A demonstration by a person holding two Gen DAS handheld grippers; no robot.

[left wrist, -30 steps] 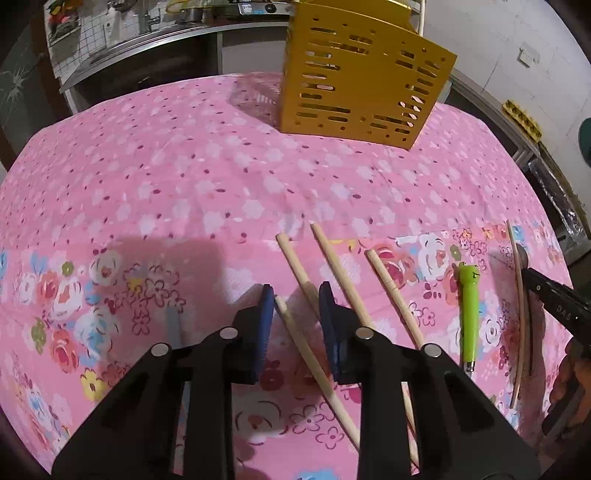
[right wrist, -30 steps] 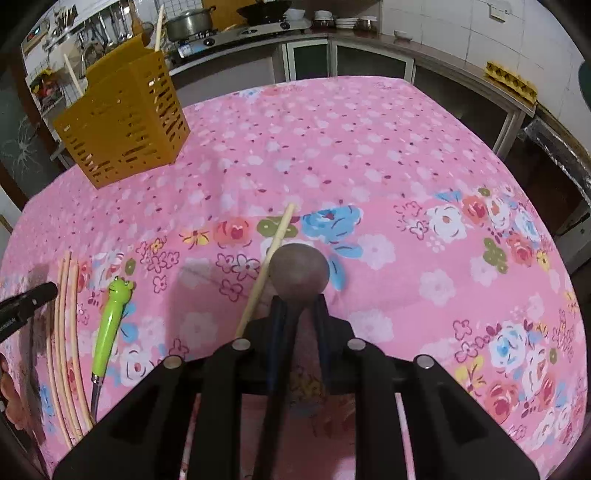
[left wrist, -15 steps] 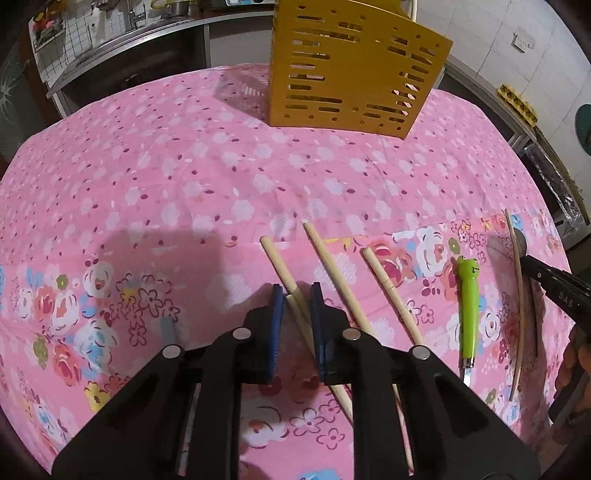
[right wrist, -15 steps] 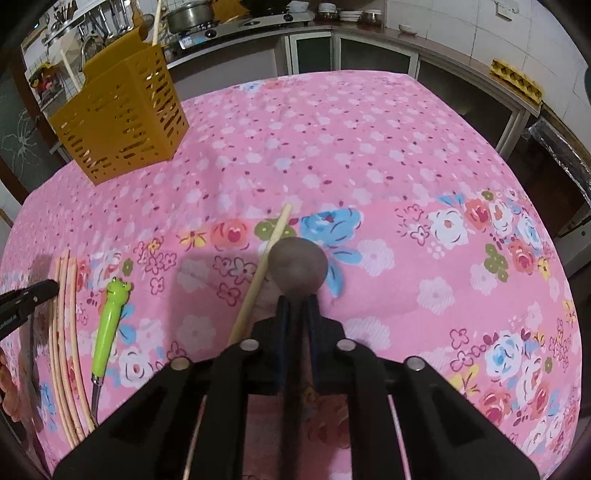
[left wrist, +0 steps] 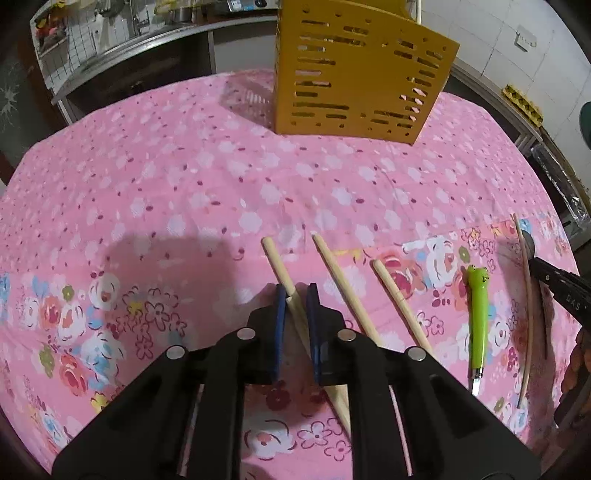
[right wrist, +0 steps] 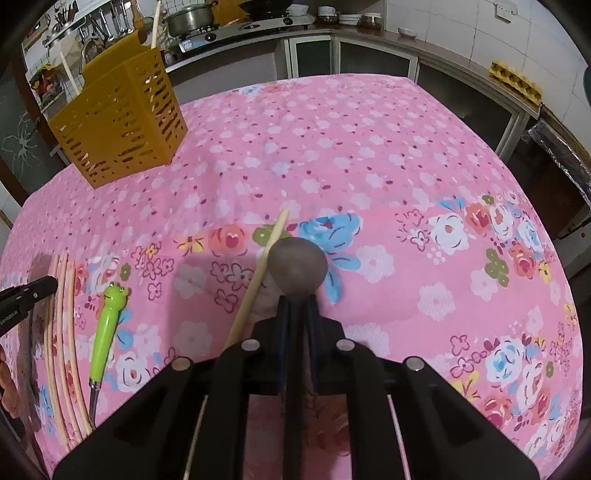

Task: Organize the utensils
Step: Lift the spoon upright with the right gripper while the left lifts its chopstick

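In the left wrist view three wooden chopsticks lie side by side on the pink flowered cloth [left wrist: 184, 184]. My left gripper [left wrist: 295, 291] points down at the leftmost chopstick [left wrist: 275, 258]. Its blue pads are closing and press on that stick's sides. In the right wrist view my right gripper [right wrist: 297, 301] is shut on the handle of a dark brown spoon [right wrist: 297, 264], whose round bowl sticks out ahead of the fingers. Another chopstick [right wrist: 264, 258] lies just left of the spoon. A yellow slotted utensil holder [left wrist: 362, 70] [right wrist: 122, 122] stands at the far side of the table.
A green frog-handled knife [left wrist: 478, 314] [right wrist: 109, 325] lies between the two grippers. The right gripper [left wrist: 557, 288] shows at the left view's right edge, the left gripper [right wrist: 33, 290] at the right view's left edge. Chopsticks [right wrist: 155, 22] stand in the holder. Kitchen counters [right wrist: 369, 37] ring the table.
The left jaws have come together around the leftmost chopstick. The right jaws have narrowed onto the spoon's handle. Neither hand has shifted noticeably.
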